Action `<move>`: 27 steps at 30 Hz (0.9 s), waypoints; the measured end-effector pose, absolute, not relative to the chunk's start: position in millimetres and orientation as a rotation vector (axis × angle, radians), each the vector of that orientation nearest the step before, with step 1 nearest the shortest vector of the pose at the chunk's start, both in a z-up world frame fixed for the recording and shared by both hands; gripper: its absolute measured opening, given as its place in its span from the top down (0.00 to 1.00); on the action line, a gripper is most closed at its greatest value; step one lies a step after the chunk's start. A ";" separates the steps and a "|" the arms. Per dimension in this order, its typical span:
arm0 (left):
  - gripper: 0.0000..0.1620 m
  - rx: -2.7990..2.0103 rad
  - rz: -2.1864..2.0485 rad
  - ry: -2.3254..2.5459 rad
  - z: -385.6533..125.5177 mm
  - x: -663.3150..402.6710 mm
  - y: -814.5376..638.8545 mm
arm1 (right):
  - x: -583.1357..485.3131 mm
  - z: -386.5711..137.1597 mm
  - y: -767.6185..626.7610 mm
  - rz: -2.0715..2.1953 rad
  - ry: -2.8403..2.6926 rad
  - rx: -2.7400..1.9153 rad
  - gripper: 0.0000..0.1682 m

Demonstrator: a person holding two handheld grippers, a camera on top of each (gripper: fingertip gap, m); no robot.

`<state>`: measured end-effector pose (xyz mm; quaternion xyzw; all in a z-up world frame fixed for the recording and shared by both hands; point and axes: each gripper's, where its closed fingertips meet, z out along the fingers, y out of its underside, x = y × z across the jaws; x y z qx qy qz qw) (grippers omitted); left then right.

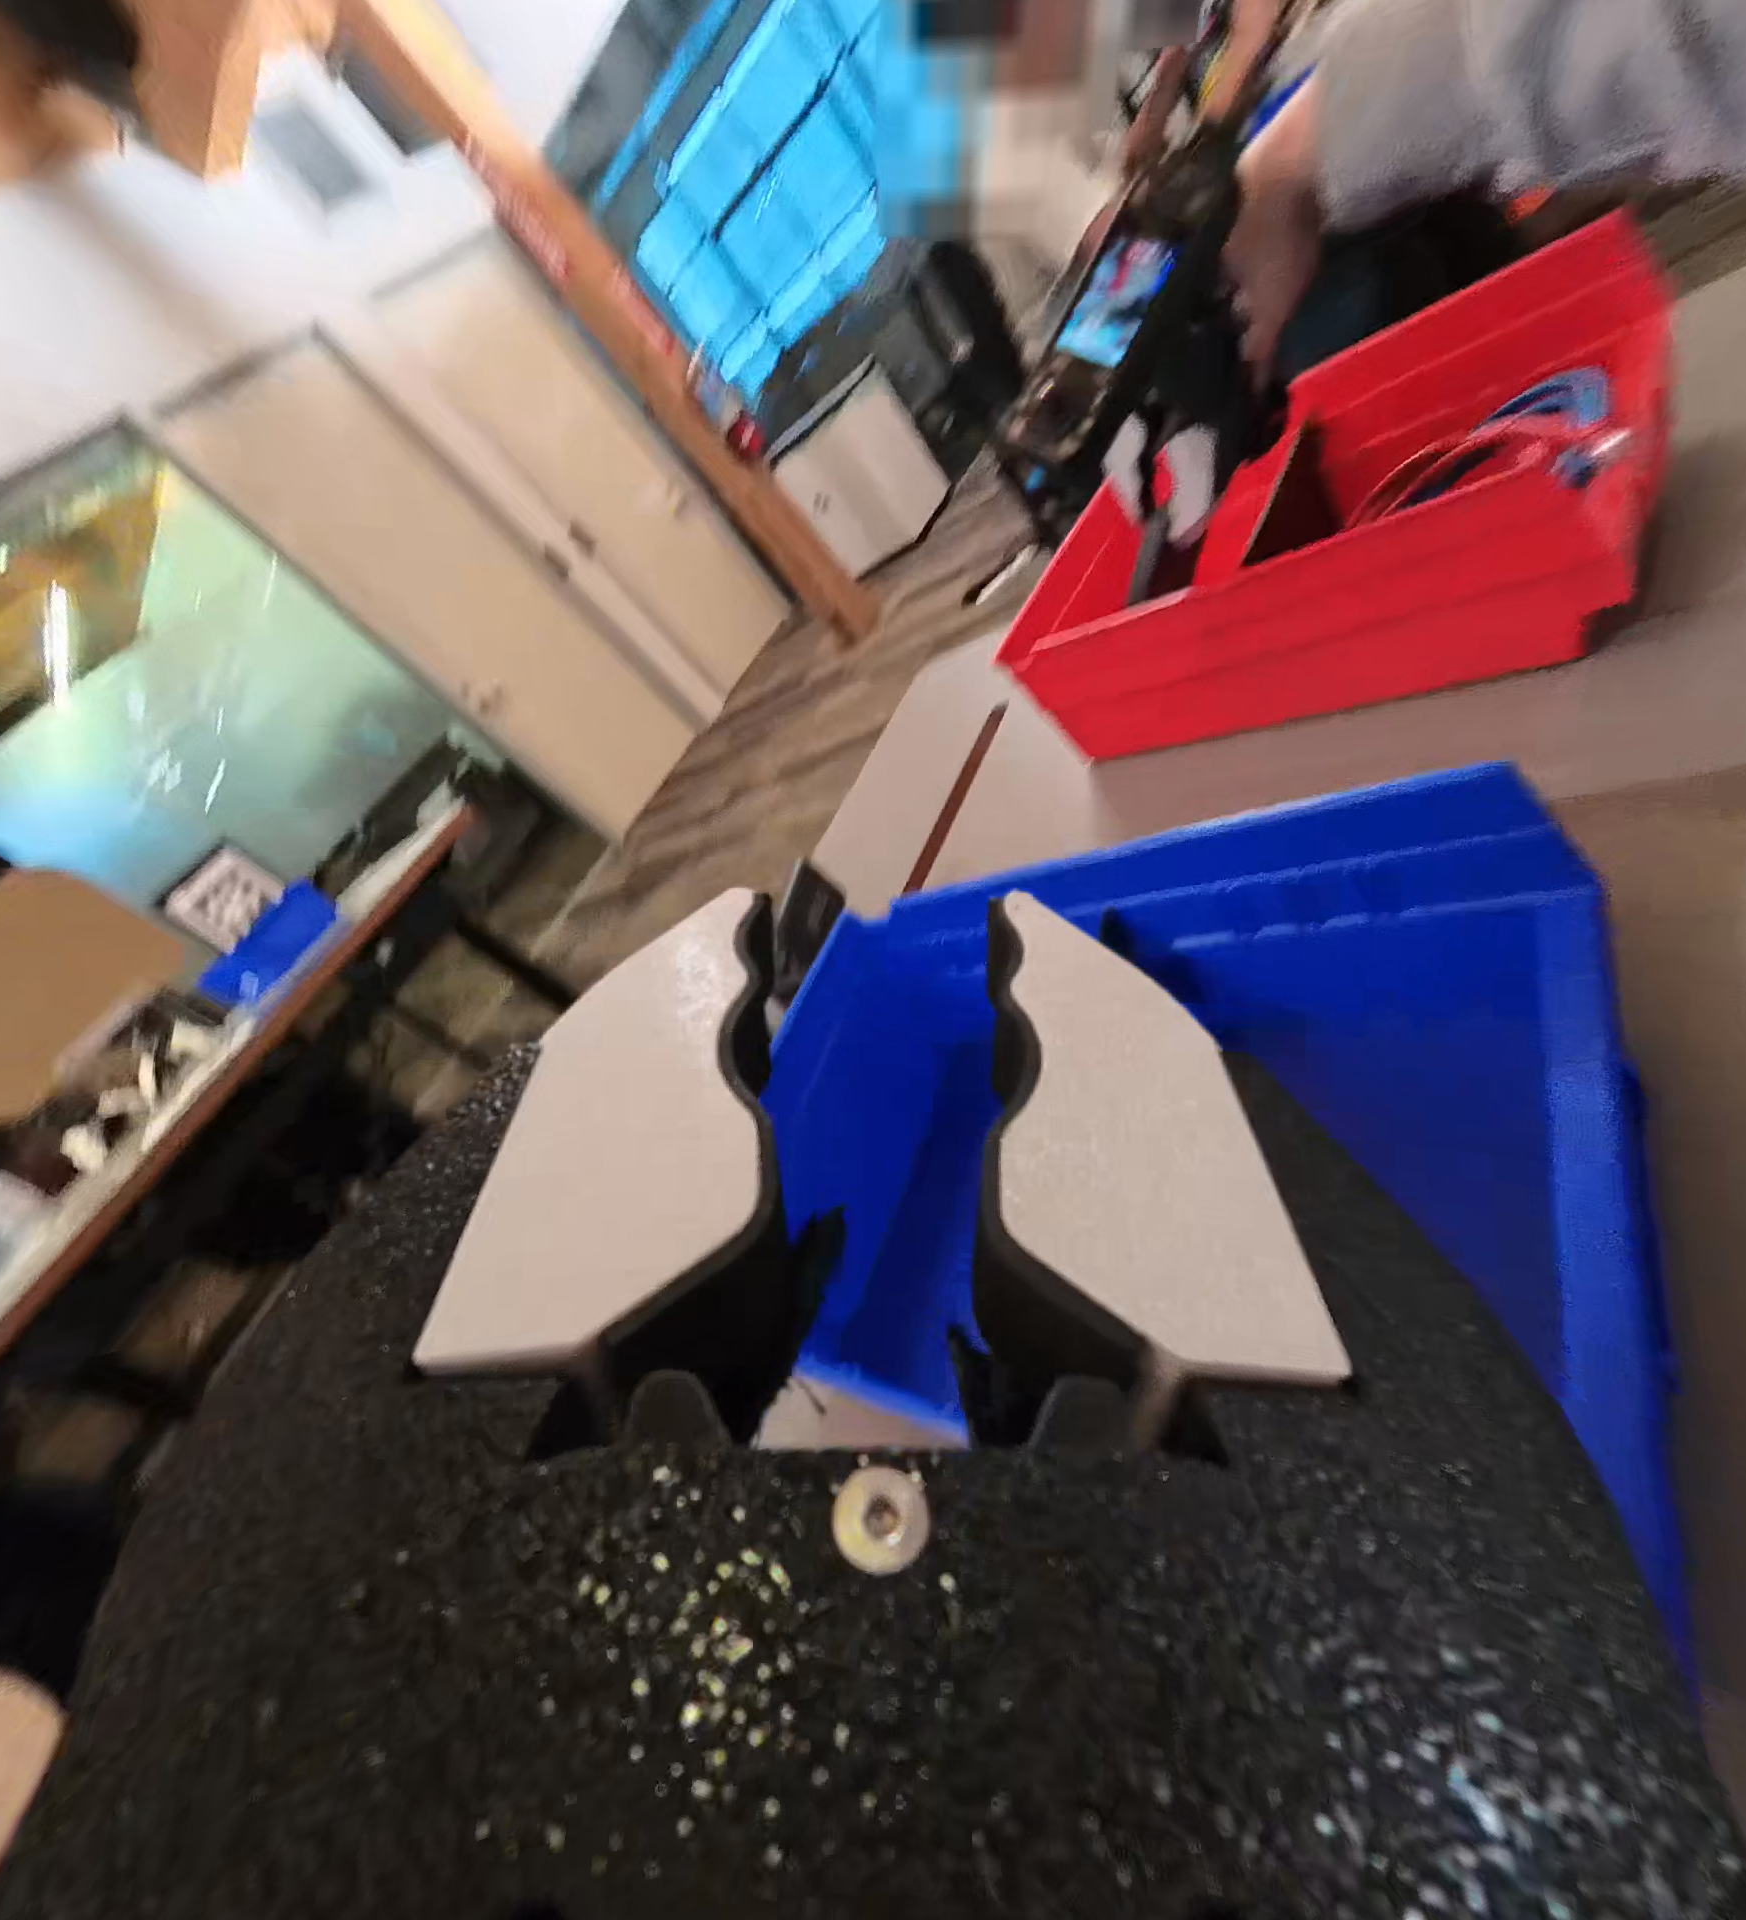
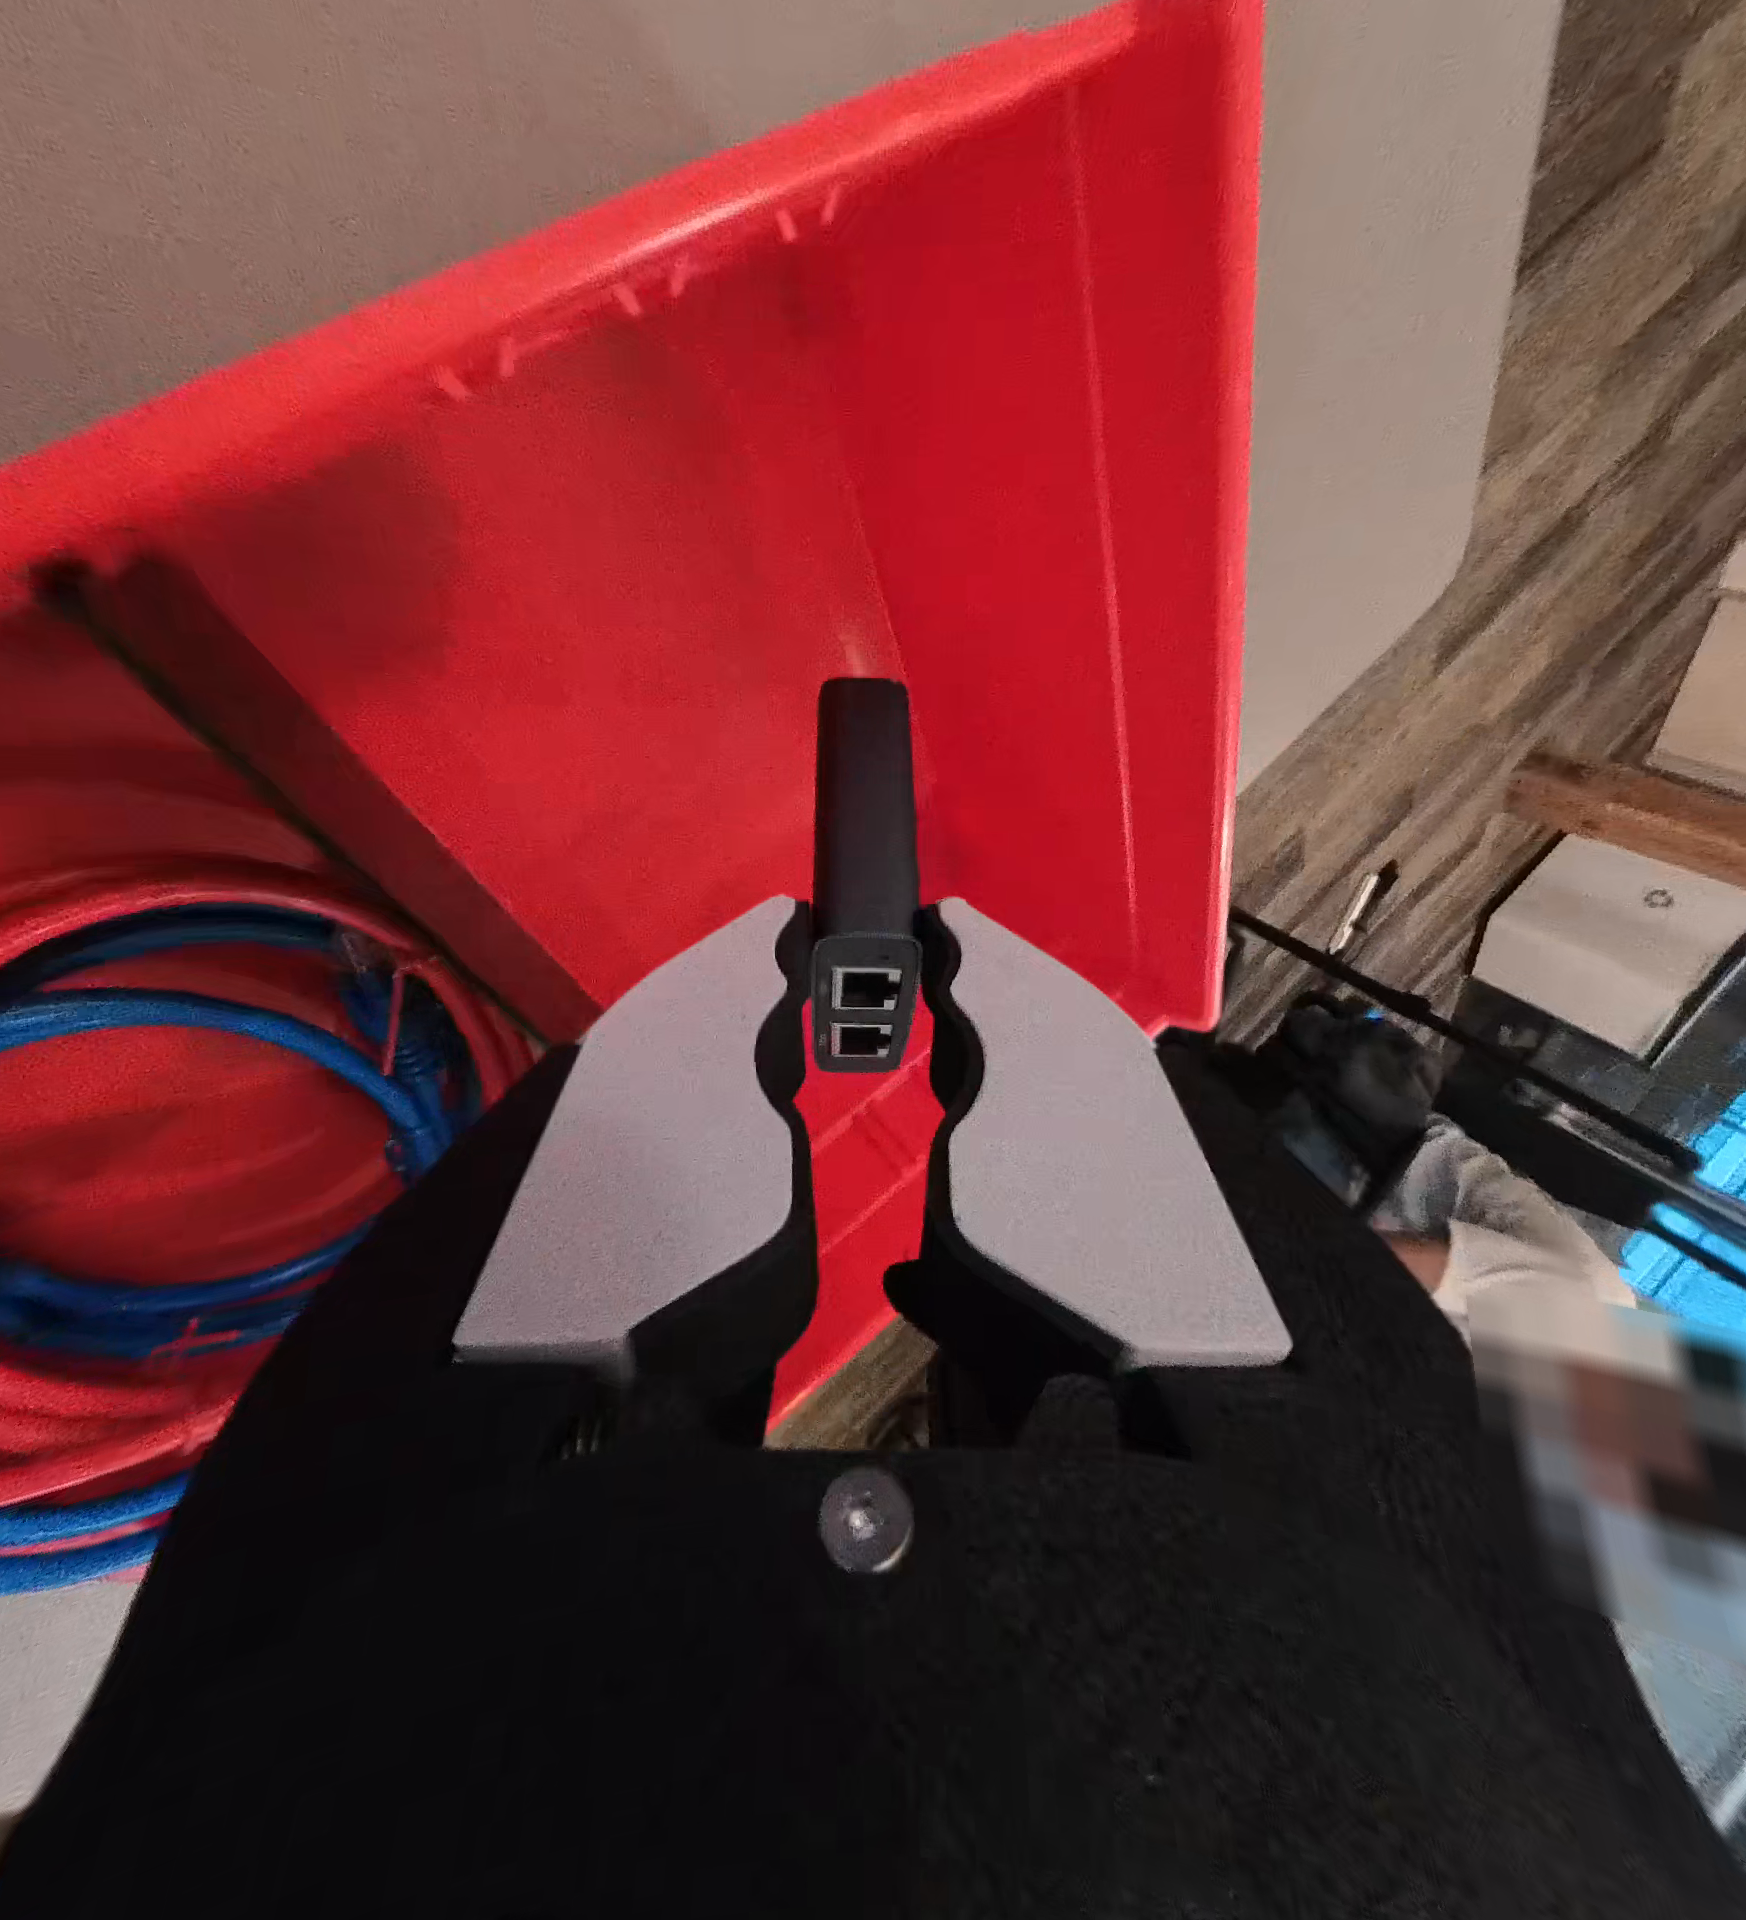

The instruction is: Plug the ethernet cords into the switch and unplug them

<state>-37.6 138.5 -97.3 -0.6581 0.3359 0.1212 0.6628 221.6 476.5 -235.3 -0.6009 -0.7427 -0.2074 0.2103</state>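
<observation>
Right gripper [image 2: 864, 935] clamps a black adapter [image 2: 864, 821]; left gripper [image 1: 879, 925] hangs slack over a blue bin [image 1: 1368, 997].

The adapter (two sockets in its near end) is pinched at the fingertips, above the right compartment of the red bin [image 2: 703, 436]; coiled red and blue cables [image 2: 173, 1091] lie beyond the divider [image 2: 329, 821]. The left gripper's jaws stand apart, gripping nothing, and both bins sit on a grey table [image 1: 1471, 748].

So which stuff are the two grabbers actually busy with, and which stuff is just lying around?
Busy with:
- right gripper: jaws shut on a black adapter with two ports, over the red bin
- left gripper: jaws open and holding nothing, over the blue bin

Lying about:
- blue cable and red cable, coiled in the red bin's other compartment
- grey table
</observation>
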 end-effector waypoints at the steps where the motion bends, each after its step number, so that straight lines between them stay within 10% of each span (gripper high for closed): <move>1: 0.75 -1.541 0.301 0.725 -102.4 -47.0 142.8 | 222.4 -239.3 480.4 -0.595 -2.076 -1.706 0.89; 11: 0.74 -1.724 0.374 0.548 -120.5 -88.2 154.4 | 199.9 -198.0 491.0 -0.590 -1.793 -1.694 0.69; 27: 0.80 -1.766 0.435 0.460 -122.5 -99.9 158.1 | 106.4 -119.4 227.6 0.428 -0.983 -1.141 0.92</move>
